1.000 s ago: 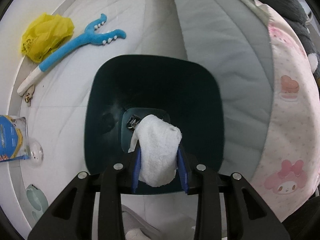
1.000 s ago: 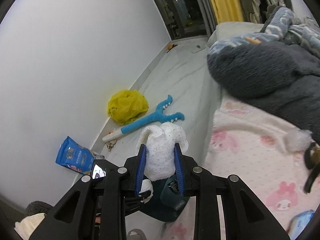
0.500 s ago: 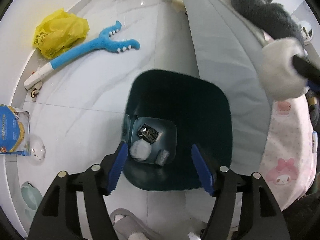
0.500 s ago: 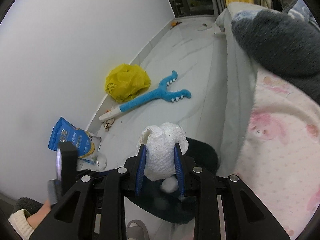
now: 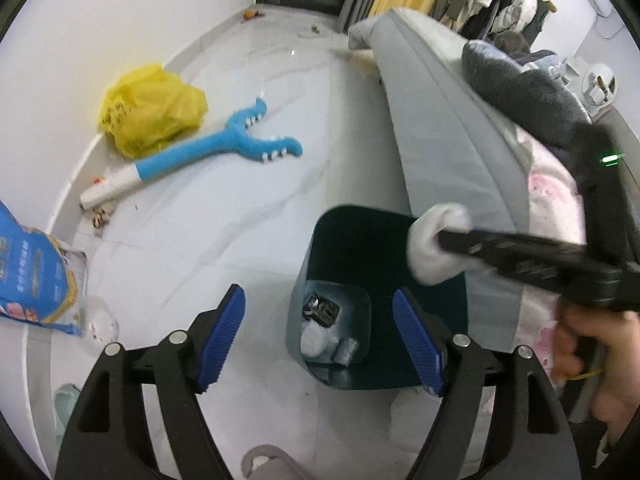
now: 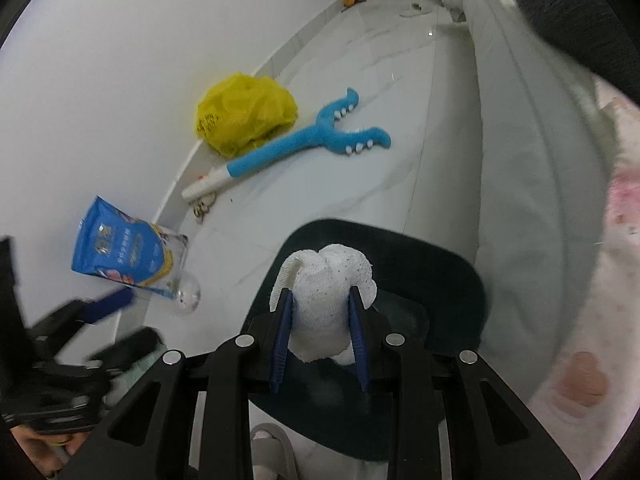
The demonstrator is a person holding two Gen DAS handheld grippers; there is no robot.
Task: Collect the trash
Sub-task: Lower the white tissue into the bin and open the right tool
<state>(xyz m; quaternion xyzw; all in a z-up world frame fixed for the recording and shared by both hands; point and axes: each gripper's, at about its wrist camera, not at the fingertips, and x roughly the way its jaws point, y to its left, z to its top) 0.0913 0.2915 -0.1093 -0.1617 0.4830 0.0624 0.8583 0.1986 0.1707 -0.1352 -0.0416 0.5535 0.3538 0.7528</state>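
Left gripper (image 5: 320, 328): jaws just opening, spread wide, nothing between them | Right gripper (image 6: 320, 332): clenched on crumpled white cloth wad (image 6: 330, 300), held over dark teal plastic bin (image 5: 452, 320) | Bin: on white tiled floor (image 5: 256, 208) beside grey bed edge (image 5: 440, 152), holding white wads and dark wrapper

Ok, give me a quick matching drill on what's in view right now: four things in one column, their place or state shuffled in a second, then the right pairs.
Things:
1. white cloth wad
2. left gripper
3. yellow plastic bag
4. black wrapper

Place or state:
A. on the floor by the wall, next to the blue toy's handle
B. lying in the bottom of the dark green bin
C. open, nothing between its fingers
D. pinched in the right gripper above the bin

Pairs: 1-D, 2-C, 3-A, 4-B
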